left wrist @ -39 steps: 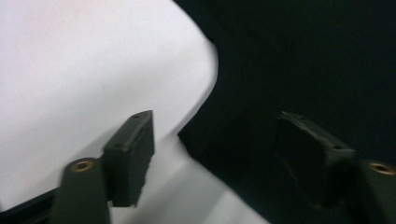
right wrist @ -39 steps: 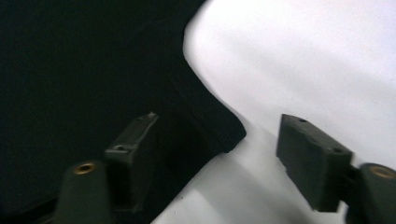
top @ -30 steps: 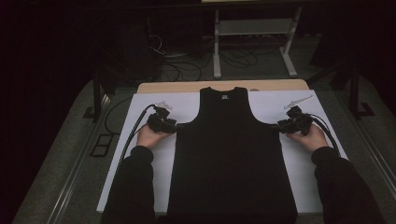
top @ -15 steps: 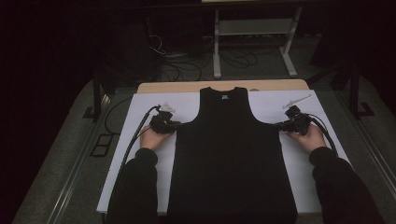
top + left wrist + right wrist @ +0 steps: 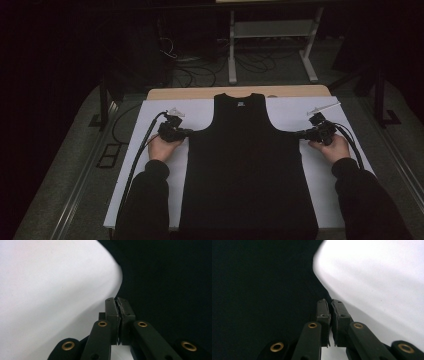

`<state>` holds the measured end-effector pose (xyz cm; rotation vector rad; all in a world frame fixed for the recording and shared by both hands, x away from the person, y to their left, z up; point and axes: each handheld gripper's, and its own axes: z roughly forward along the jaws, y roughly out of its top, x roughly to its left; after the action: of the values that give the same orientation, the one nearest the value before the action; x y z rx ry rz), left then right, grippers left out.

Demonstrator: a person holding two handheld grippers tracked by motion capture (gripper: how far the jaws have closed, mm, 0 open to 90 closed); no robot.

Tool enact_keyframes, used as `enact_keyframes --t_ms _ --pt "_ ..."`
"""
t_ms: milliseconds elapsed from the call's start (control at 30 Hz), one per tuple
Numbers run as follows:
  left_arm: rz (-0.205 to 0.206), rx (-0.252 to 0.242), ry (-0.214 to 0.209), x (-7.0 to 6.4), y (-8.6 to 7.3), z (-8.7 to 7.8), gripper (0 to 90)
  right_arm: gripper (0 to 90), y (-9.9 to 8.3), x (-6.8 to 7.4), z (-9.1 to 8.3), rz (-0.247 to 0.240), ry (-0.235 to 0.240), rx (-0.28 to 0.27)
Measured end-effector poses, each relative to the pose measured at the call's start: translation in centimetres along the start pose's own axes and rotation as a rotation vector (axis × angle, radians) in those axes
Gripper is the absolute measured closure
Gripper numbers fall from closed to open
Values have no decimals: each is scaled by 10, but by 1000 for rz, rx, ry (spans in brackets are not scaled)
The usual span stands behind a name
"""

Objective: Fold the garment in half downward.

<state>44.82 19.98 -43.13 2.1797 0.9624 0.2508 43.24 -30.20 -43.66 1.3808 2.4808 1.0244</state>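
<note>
Both tongs have edged inward: left tongs (image 5: 186, 133) and right tongs (image 5: 300, 134) now pinched together on the black tank top (image 5: 245, 165) spread between them, apparently ready for folding

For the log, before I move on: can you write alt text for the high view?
A black tank top lies flat on a white sheet covering the table, neck away from the person. The left gripper and right gripper each meet a side edge of the top just below an armhole.
</note>
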Motion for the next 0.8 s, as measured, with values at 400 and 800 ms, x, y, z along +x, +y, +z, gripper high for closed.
enact_keyframes --t_ms 400,800 --pt "-40 -54 -17 -9 9 -26 873 837 -3 8 -11 2 16 -64" --pt "-77 -77 -23 -18 4 -38 872 837 -6 24 -26 10 16 -119"
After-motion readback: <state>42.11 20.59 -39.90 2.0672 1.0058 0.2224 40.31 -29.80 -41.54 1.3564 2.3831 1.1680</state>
